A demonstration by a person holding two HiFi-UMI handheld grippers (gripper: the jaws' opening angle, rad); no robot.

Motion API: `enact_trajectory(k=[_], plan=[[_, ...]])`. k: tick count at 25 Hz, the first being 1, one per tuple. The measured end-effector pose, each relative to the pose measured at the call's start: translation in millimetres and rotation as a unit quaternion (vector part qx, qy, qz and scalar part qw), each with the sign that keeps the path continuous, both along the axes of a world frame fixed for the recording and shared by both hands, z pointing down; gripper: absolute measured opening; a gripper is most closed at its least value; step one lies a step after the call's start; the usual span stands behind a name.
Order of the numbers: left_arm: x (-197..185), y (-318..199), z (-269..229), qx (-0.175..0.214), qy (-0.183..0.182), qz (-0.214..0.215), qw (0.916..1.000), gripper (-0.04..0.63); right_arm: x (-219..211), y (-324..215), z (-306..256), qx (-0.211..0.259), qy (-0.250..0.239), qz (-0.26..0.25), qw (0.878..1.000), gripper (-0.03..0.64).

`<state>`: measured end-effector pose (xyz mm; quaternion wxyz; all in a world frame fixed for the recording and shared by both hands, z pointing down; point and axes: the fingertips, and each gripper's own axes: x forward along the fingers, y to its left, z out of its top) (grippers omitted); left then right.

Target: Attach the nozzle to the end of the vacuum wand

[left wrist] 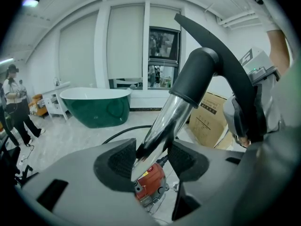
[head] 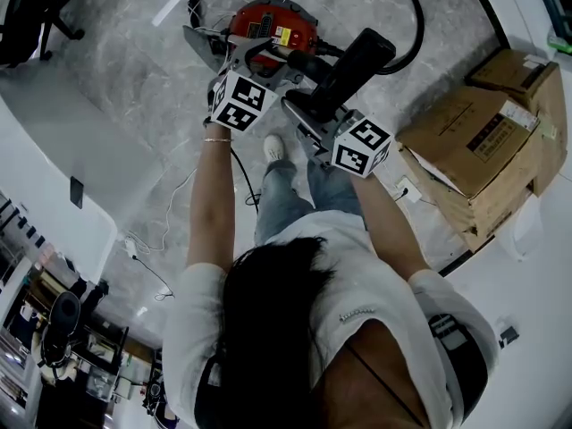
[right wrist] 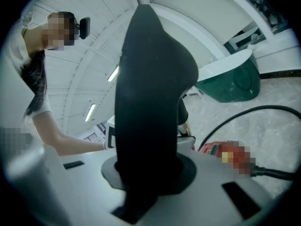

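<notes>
Chrome is what I read first on the left. The vacuum wand (left wrist: 162, 121) rises slantwise between the pads of my left gripper (left wrist: 153, 160), and both pads are pressed against the tube. The red canister (left wrist: 150, 182) sits on the stone floor below.

Further right and up, the wand's top end disappears into the round collar of the black nozzle (left wrist: 207, 69). The nozzle is on the end of the wand, but I cannot tell how deep it is seated.

The right gripper (right wrist: 150, 178) is clamped hard on the nozzle's broad body, well away from that collar.

My worries:
- The tube is polished and the left pads grip only a short stretch. Any push or twist from the right could make the wand spin or slide instead of driving the collar home.
- Holding the nozzle far from the joint gives me leverage, so it could cock sideways and jam.
- If I release before the fit is firm, the nozzle drops.
- The hose (head: 416, 25) could also tug the wand off line.
</notes>
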<state>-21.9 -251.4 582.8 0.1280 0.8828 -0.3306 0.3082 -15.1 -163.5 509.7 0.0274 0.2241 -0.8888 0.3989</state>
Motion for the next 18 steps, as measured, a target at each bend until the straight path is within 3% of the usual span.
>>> enact_trajectory(k=[12,18], plan=[[-2.5,0.1,-2.4,0.001,-0.009,0.008,0.9999,0.204,2.8,-0.9,-4.2,-0.022,-0.068,-0.035,0.997,0.074],[-3.8,-1.7,-4.4,0.001,-0.002,0.000,1.0000,0.204,2.3,-2.6,-6.7,-0.022,-0.078,-0.050,0.995,0.074]])
